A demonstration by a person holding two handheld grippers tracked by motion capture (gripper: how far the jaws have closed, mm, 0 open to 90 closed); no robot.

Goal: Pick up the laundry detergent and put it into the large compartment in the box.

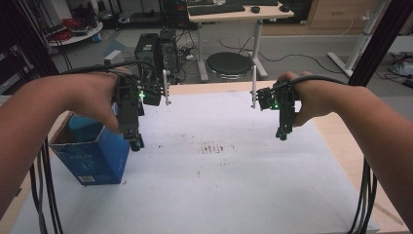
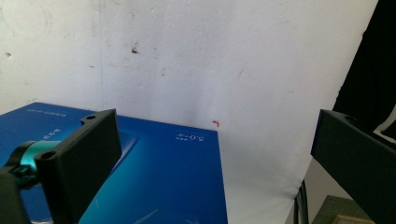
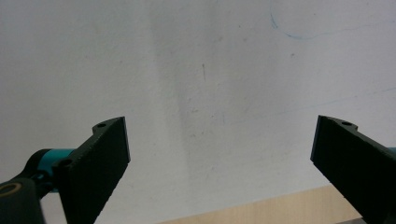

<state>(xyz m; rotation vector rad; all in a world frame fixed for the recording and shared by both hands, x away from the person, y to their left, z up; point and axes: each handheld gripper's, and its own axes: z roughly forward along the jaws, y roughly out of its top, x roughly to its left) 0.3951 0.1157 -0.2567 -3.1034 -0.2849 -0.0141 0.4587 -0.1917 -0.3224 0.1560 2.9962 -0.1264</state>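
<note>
Box (image 1: pixel 92 153) sits at the table's (image 1: pixel 234 195) left edge, top part hidden by the left hand in the high view. Left tool (image 1: pixel 136 142) hangs just right of the box, jaws wide apart, empty; its own view shows the box's blue face, print too small to read. Right tool (image 1: pixel 282 133) well right of the box, jaws spread, empty.

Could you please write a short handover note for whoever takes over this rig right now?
Left gripper: open, holding nothing, poised just beside the blue box.
Right gripper: open, holding nothing, above the white sheet.
Blue box stands at the table's left edge on the sheet, top flaps open; contents can't be made out.
Done: nothing evident; the box is not yet gripped.
Left: probably close the left gripper on the box and handle it from there.
</note>
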